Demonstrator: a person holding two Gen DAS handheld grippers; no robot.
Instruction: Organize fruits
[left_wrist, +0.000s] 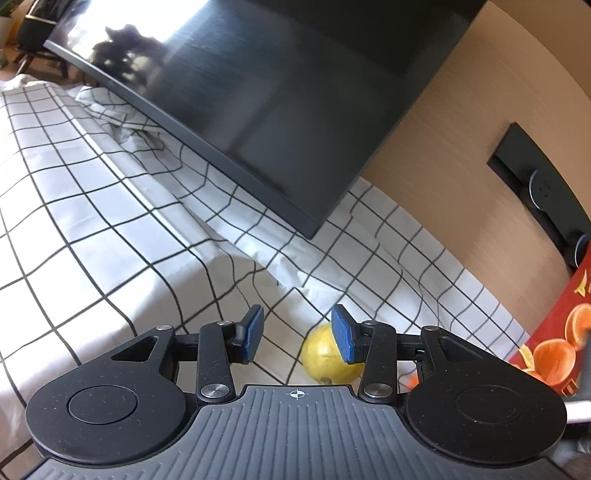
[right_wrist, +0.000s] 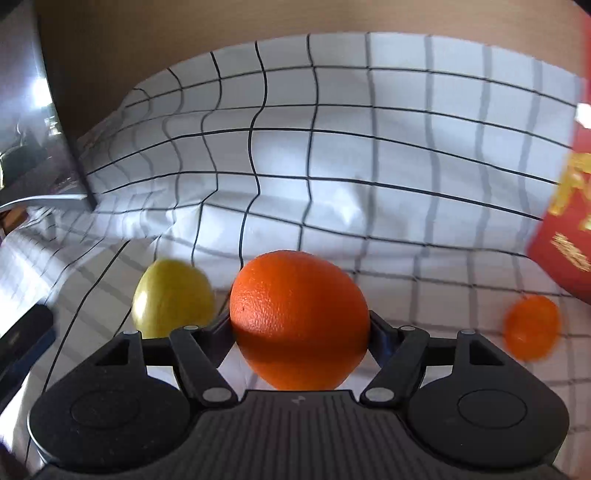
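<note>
In the left wrist view my left gripper (left_wrist: 297, 334) is open and empty above the checked cloth. A yellow lemon (left_wrist: 323, 356) lies on the cloth just below and right of its middle, partly behind the right blue pad (left_wrist: 343, 338). In the right wrist view my right gripper (right_wrist: 300, 325) is shut on a large orange (right_wrist: 299, 317), held above the cloth. The lemon (right_wrist: 171, 297) lies to its left on the cloth. A small mandarin (right_wrist: 532, 326) lies to the right.
A white cloth with a black grid (left_wrist: 110, 221) covers the table. A black monitor (left_wrist: 258, 92) stands at the back, over the cloth. A red fruit box (left_wrist: 557, 343) stands at the right; it also shows in the right wrist view (right_wrist: 565, 221). A wooden wall (left_wrist: 461, 166) is behind.
</note>
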